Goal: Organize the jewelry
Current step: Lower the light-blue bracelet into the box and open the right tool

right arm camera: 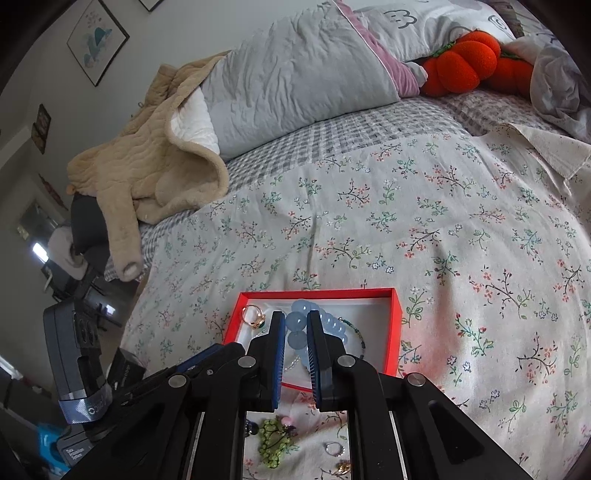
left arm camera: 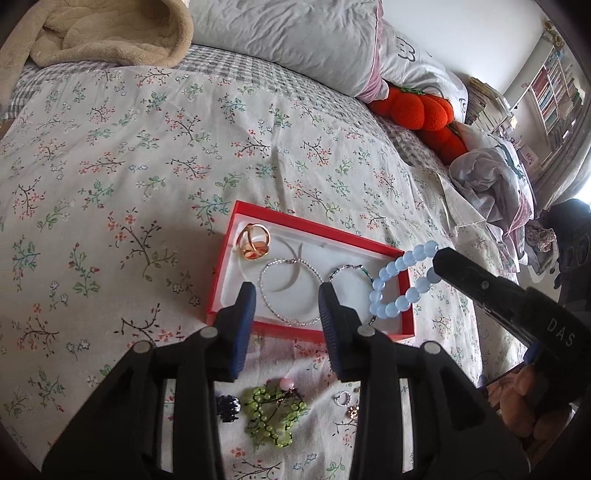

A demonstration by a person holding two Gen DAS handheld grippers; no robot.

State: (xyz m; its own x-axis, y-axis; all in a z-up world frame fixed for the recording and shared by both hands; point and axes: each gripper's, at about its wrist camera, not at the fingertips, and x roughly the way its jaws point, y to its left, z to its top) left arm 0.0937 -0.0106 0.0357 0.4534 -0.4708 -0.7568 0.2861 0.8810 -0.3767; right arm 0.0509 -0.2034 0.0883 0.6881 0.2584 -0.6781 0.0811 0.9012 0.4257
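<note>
A red jewelry box (left arm camera: pixel 314 334) with a white lining lies open on the floral bed cover; it also shows in the right wrist view (right arm camera: pixel 391 332). Inside lie a gold ring (left arm camera: pixel 254 242), a silver chain bracelet (left arm camera: pixel 290 291) and a dark beaded bracelet (left arm camera: pixel 349 269). My right gripper (right arm camera: pixel 295 321) is shut on a pale blue bead bracelet (left arm camera: pixel 402 278) and holds it over the box's right end. My left gripper (left arm camera: pixel 286 295) is open and empty above the box's near edge. A green bead piece (left arm camera: pixel 273 410), a black clip (left arm camera: pixel 228 406) and small rings (left arm camera: pixel 344 398) lie on the cover in front of the box.
A grey pillow (left arm camera: pixel 295 37) and a beige blanket (left arm camera: pixel 92 33) lie at the head of the bed. An orange plush toy (left arm camera: pixel 417 110) and crumpled bedding (left arm camera: pixel 491 177) lie at the right. Floral cover (left arm camera: pixel 147 147) stretches left of the box.
</note>
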